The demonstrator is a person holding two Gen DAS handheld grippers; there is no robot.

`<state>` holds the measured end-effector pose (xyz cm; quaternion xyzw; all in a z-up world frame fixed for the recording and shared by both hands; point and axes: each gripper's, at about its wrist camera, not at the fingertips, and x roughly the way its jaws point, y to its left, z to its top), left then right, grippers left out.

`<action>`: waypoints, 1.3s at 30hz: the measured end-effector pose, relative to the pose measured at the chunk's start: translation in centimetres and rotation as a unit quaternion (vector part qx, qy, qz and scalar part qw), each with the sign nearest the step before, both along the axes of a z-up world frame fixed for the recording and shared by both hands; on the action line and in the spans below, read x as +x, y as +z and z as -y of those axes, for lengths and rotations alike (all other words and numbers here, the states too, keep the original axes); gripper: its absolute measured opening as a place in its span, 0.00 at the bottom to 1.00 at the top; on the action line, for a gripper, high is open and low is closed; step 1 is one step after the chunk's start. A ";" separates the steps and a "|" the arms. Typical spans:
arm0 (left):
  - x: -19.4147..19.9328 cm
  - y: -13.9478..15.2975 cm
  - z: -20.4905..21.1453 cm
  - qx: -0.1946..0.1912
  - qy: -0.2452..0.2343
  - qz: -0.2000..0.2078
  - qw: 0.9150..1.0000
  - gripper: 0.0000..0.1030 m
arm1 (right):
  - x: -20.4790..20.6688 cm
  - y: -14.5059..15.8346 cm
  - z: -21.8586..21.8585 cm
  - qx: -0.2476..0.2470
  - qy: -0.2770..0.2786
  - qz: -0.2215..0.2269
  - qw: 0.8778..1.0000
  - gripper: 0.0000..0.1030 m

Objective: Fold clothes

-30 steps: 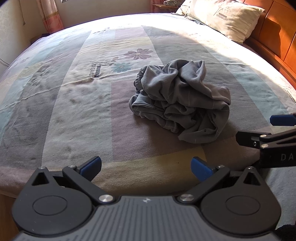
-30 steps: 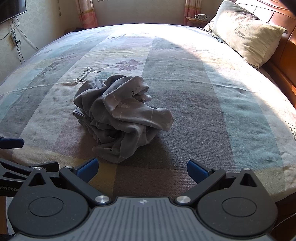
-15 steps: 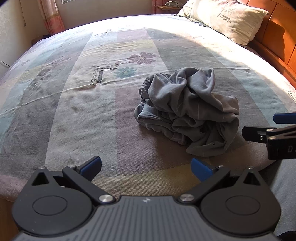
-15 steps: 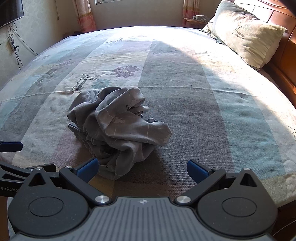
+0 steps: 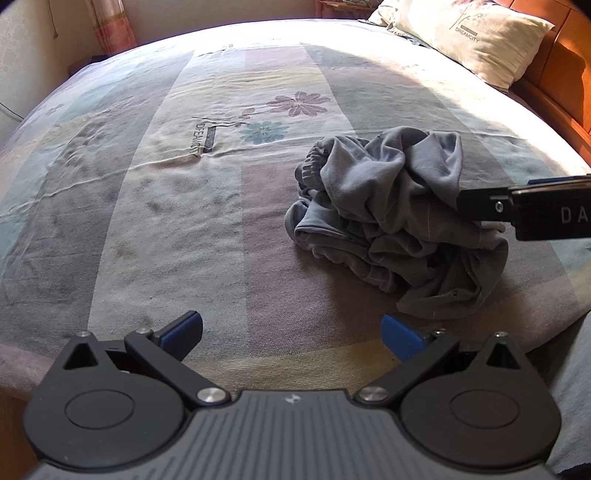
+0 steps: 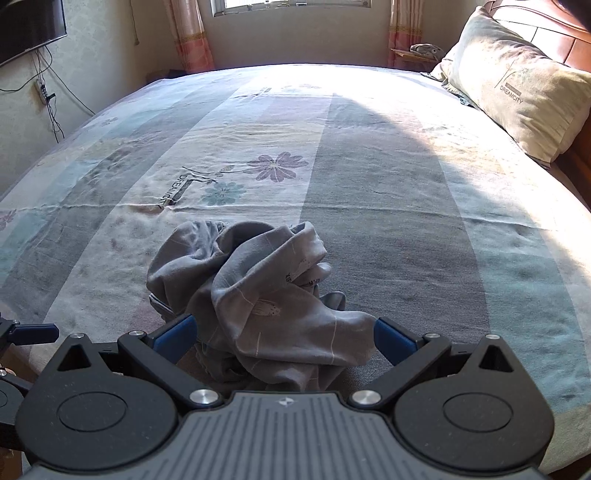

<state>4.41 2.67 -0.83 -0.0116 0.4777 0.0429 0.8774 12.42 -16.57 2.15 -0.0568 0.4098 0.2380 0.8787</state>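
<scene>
A crumpled grey garment (image 5: 399,229) lies in a heap on the striped, flowered bedspread (image 5: 184,206). My left gripper (image 5: 291,330) is open near the bed's front edge, left of the heap, with nothing between its fingers. My right gripper (image 6: 282,336) is open and the heap's near part (image 6: 280,314) sits between its blue pads. In the left wrist view the right gripper (image 5: 517,210) reaches in from the right over the heap's top. The garment's underside is hidden.
A cream pillow (image 6: 524,92) leans on the wooden headboard (image 5: 554,74) at the right. Curtains (image 6: 188,33) and a window are past the bed's far end. A dark screen (image 6: 29,29) and cables hang on the left wall.
Both grippers have moved forward toward the heap. The right gripper now straddles the garment's near part, where before it stood short of it. Both stay open.
</scene>
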 end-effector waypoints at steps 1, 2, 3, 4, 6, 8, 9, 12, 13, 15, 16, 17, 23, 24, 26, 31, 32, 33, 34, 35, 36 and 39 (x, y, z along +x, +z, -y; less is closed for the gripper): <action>0.1 -0.1 -0.2 -0.002 0.004 -0.002 1.000 0.99 | 0.4 -0.2 -0.4 0.001 0.004 -0.001 1.000 1.00; 0.2 -0.3 -0.4 -0.004 0.007 -0.004 1.000 0.99 | 0.8 -0.4 -0.8 0.002 0.008 -0.002 1.000 1.00; 0.3 -0.4 -0.6 -0.004 0.011 -0.005 1.000 0.99 | 1.2 -0.7 -1.1 -0.001 0.008 -0.006 1.000 1.00; 0.4 -0.4 -0.8 -0.002 0.014 -0.006 1.000 0.99 | 1.6 -1.0 -1.4 -0.005 0.009 -0.009 1.000 1.00; 0.5 -0.5 -1.1 0.002 0.020 -0.007 1.000 0.99 | 2.3 -1.6 -1.8 -0.012 0.009 -0.013 1.000 1.00; 0.6 -0.6 -1.2 0.004 0.024 -0.008 1.000 0.99 | 2.7 -2.0 -1.4 -0.028 -0.007 -0.010 1.000 1.00; 0.6 -0.7 -1.2 0.005 0.024 -0.009 1.000 0.99 | 2.9 -2.3 -0.6 -0.029 -0.017 -0.012 0.999 1.00; 0.9 -0.9 -0.9 0.008 0.020 -0.013 1.000 0.99 | 3.6 -3.0 2.3 -0.025 -0.056 -0.020 0.998 1.00; 1.0 -0.9 -0.7 0.010 0.017 -0.014 1.000 0.99 | 3.7 -3.3 3.3 -0.023 -0.066 -0.023 0.997 1.00; 1.1 -0.9 -0.3 0.012 0.012 -0.013 1.000 0.99 | 4.0 -4.0 5.3 -0.019 -0.087 -0.028 0.996 1.00; 1.2 -0.8 -0.1 0.012 0.010 -0.012 1.000 0.99 | 4.1 -4.3 6.4 -0.016 -0.097 -0.031 0.995 1.00; 1.2 -0.8 0.1 0.012 0.007 -0.011 1.000 0.99 | 4.3 -4.6 7.4 -0.014 -0.107 -0.034 0.994 1.00; 1.6 -0.6 1.0 0.015 0.003 -0.011 1.000 0.99 | 4.5 -5.6 11.7 -0.008 -0.147 -0.039 0.988 1.00; 1.6 -0.6 1.1 0.015 0.004 -0.012 1.000 0.99 | 4.5 -5.2 11.5 0.002 -0.140 -0.038 0.989 1.00; 1.6 -0.6 1.1 0.015 0.004 -0.012 1.000 0.99 | 4.4 -4.6 11.1 0.024 -0.124 -0.036 0.991 1.00; 1.5 -0.5 1.0 0.017 0.010 -0.012 1.000 0.99 | 5.6 -4.8 7.5 0.019 -0.072 -0.038 0.996 1.00; 1.5 -0.5 0.9 0.017 0.012 -0.012 1.000 0.99 | 6.0 -5.1 6.7 0.009 -0.068 -0.037 0.997 1.00; 1.4 -0.4 0.9 0.018 0.013 -0.012 1.000 0.99 | 6.3 -5.5 6.6 -0.001 -0.076 -0.037 0.996 1.00; 1.3 -0.4 0.9 0.019 0.013 -0.012 1.000 0.99 | 6.6 -5.8 6.5 -0.012 -0.085 -0.037 0.996 1.00; 1.3 -0.3 0.9 0.020 0.013 -0.012 1.000 0.99 | 6.8 -6.0 7.1 -0.024 -0.103 -0.034 0.994 1.00; 1.3 -0.3 0.8 0.021 0.013 -0.013 1.000 0.99 | 7.0 -6.3 7.8 -0.036 -0.121 -0.030 0.992 1.00; 1.5 -0.3 0.8 0.021 0.014 -0.012 1.000 0.99 | 7.2 -7.3 11.2 -0.067 -0.173 -0.025 0.982 1.00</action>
